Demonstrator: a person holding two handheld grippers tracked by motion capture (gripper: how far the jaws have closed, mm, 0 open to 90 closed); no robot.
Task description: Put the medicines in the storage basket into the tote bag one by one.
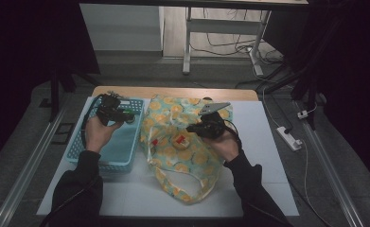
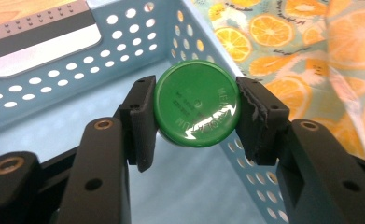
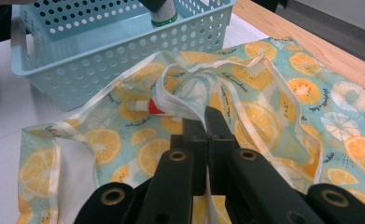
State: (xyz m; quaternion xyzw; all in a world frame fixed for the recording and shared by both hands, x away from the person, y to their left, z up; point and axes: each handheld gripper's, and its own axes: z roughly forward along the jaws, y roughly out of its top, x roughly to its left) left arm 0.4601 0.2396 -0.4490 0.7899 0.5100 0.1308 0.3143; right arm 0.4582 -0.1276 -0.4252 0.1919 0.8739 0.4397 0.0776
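Left tongs (image 2: 196,105) clamped on a green-capped bottle (image 2: 196,103), held above the light blue perforated basket (image 2: 49,74), probably for dropping inside. Right tongs (image 3: 204,122) pinched together on the rim of the orange-print fabric bag (image 3: 264,116), seemingly holding its mouth open. Both on the white counter (image 1: 263,142). Forearms reaching forward, palms turned inward.
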